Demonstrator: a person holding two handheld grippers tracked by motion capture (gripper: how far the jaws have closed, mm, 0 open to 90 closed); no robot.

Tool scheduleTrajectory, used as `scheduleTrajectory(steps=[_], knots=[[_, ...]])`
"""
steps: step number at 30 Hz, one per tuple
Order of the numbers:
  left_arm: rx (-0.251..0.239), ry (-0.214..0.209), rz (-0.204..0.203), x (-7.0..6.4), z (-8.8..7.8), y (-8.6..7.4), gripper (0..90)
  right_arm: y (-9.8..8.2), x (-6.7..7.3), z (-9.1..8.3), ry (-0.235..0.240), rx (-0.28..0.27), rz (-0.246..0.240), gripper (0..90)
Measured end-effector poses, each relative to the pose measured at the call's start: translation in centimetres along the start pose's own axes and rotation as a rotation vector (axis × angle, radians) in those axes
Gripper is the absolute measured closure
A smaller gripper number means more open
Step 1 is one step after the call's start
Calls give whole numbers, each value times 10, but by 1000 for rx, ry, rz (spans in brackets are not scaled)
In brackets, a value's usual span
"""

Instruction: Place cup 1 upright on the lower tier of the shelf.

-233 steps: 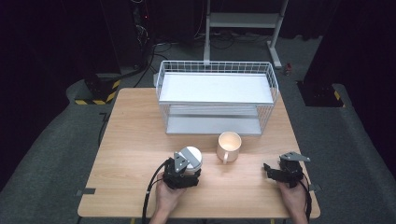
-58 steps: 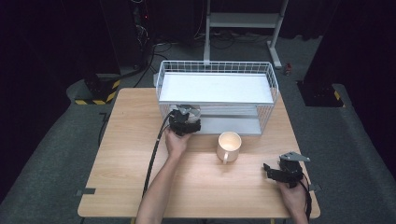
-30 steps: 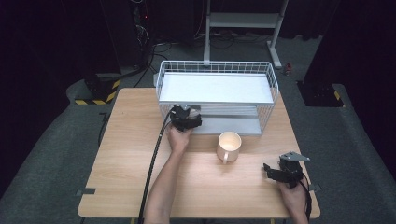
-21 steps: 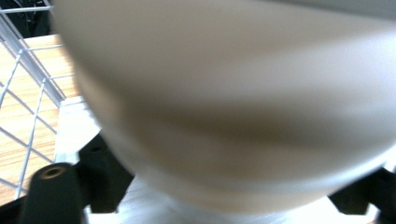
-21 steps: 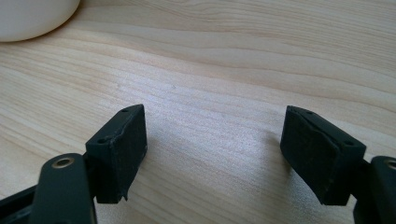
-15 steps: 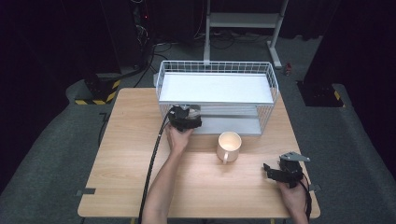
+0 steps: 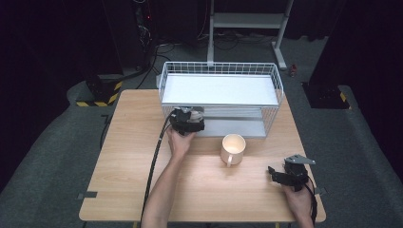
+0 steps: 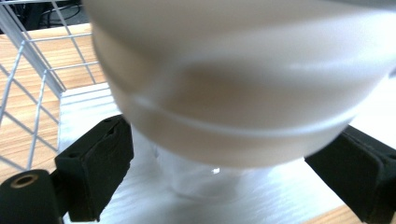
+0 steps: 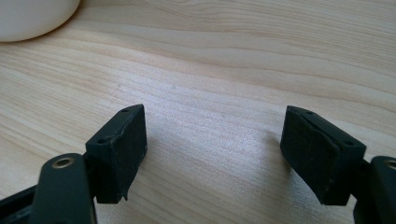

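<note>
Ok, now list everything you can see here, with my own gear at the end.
table: one, light wood, under everything
wire rack: one, white, two levels, at the far side of the table
mug: one, cream, upright on the table in front of the rack
bowl: one, white, on the rack's lower shelf
striped block: one, yellow and black, on the floor left of the table
metal stand: one, pale grey, on the floor behind the rack
left hand-held gripper: one, black, at the lower shelf; its jaws have just been opening, with the bowl between them
right hand-held gripper: one, black, jaws open over bare wood at the near right
hands: two, left and right
</note>
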State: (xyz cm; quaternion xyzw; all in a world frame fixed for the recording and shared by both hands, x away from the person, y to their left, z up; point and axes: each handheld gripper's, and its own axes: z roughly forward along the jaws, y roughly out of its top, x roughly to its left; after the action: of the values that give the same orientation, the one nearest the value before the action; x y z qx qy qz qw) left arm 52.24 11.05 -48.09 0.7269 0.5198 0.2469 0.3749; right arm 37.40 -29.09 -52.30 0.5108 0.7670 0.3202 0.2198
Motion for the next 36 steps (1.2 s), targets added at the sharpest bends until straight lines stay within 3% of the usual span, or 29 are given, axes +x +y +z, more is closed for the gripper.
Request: scheduleTrajectory(steps=[12,14,18,25,27,30,32,36], knots=[[-18,-22,-2,1,-13,-6,84,0,0,0,0,0,0,230],[-19,-39,-22,0,-16,-7,84,0,0,0,0,0,1,230],[-22,-33,-4,0,-21,-8,85,0,0,0,0,0,1,230],[-26,-51,-7,-2,-29,-10,88,0,0,0,0,0,1,230],[-24,-44,20,-2,-34,-11,90,0,0,0,0,0,1,230],[-29,-61,15,-3,-37,-12,92,0,0,0,0,0,1,230],[-23,-62,34,-3,-40,-13,93,0,0,0,0,0,1,230],[-24,-73,27,-3,-43,-16,97,0,0,0,0,0,1,230]])
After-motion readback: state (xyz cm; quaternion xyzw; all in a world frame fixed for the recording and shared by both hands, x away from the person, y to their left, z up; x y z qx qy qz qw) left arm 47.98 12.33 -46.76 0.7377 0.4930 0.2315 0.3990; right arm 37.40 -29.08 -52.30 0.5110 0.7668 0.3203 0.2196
